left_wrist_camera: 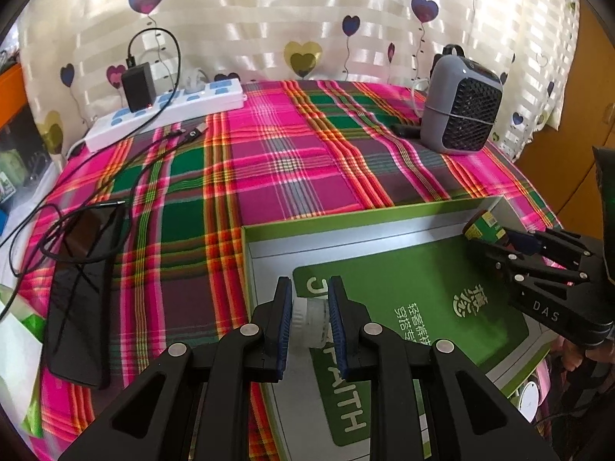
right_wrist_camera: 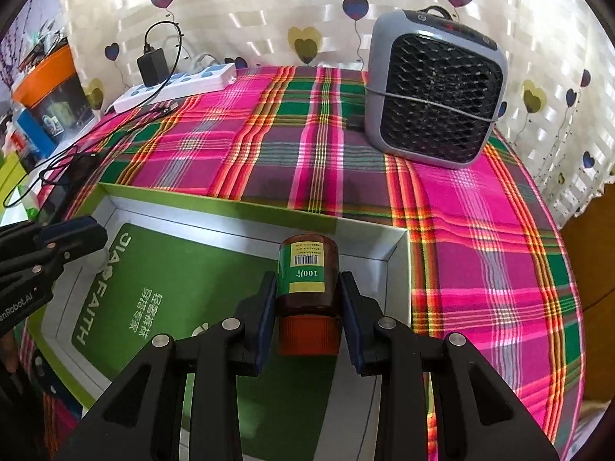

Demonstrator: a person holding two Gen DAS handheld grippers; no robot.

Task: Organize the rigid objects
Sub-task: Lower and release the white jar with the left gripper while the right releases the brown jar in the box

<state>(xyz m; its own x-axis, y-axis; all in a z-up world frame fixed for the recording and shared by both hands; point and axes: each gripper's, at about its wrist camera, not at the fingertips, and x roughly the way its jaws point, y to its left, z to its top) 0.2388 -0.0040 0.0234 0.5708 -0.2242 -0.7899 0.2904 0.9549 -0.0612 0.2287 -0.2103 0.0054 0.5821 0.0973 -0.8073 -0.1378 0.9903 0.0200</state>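
An open box with a green rim (left_wrist_camera: 346, 219) (right_wrist_camera: 230, 201) and white walls lies on the plaid cloth, with a green printed card on its floor. My left gripper (left_wrist_camera: 310, 288) (right_wrist_camera: 77, 230) is shut on a small white bottle (left_wrist_camera: 310, 320) over the box's near left part. My right gripper (right_wrist_camera: 307, 280) (left_wrist_camera: 496, 236) is shut on a brown bottle (right_wrist_camera: 308, 269) (left_wrist_camera: 482, 227) with a green and yellow label and an orange cap. That bottle points, bottom first, toward the box's far right corner.
A grey fan heater (left_wrist_camera: 461, 105) (right_wrist_camera: 434, 92) stands at the back right. A white power strip (left_wrist_camera: 169, 113) (right_wrist_camera: 173, 84) with a black adapter sits at the back left. Black cables trail to a dark flat device (left_wrist_camera: 82, 296) on the left. Patterned curtains hang behind.
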